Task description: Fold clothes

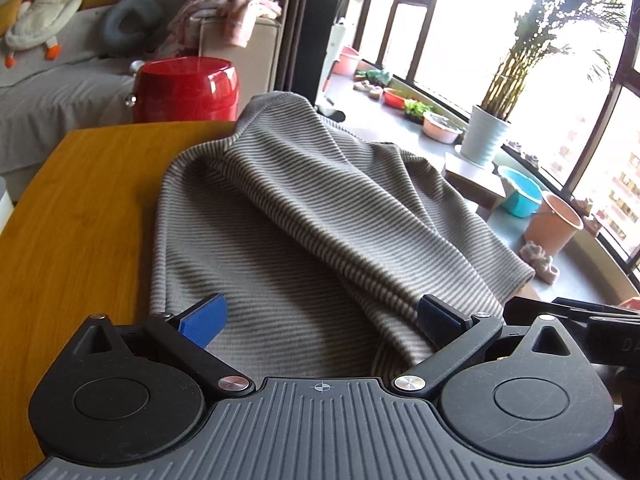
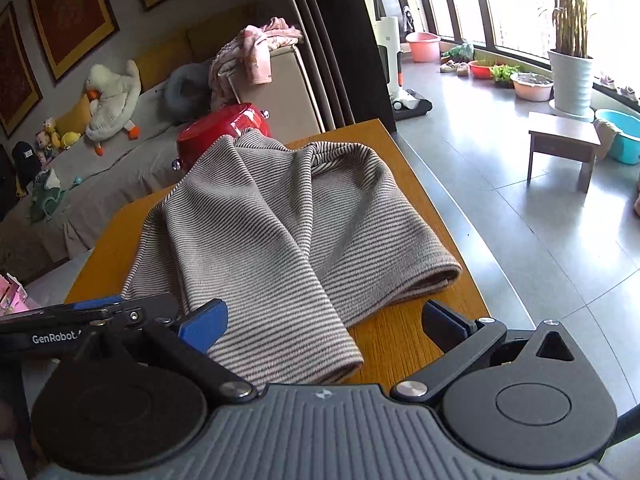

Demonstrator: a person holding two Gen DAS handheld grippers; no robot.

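Both tongs, left tongs (image 1: 320, 316) and right tongs (image 2: 324, 320), hover spread wide, grasping nothing, over the striped garment (image 2: 256, 232) bunched on the table (image 2: 404, 340) near its near edge; soft, light and limp by the look of it, best pinched at a hem or corner.

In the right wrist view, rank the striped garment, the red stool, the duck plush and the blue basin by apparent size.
1. striped garment, nearest and by far the largest.
2. duck plush and red stool, partly hidden: too alike to rank.
3. blue basin, cut off by the frame edge.

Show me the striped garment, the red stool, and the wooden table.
striped garment (image 2: 256, 232), right wrist view, middle of the cloth
red stool (image 1: 186, 90), left wrist view, its side
wooden table (image 1: 88, 216), left wrist view, bare top
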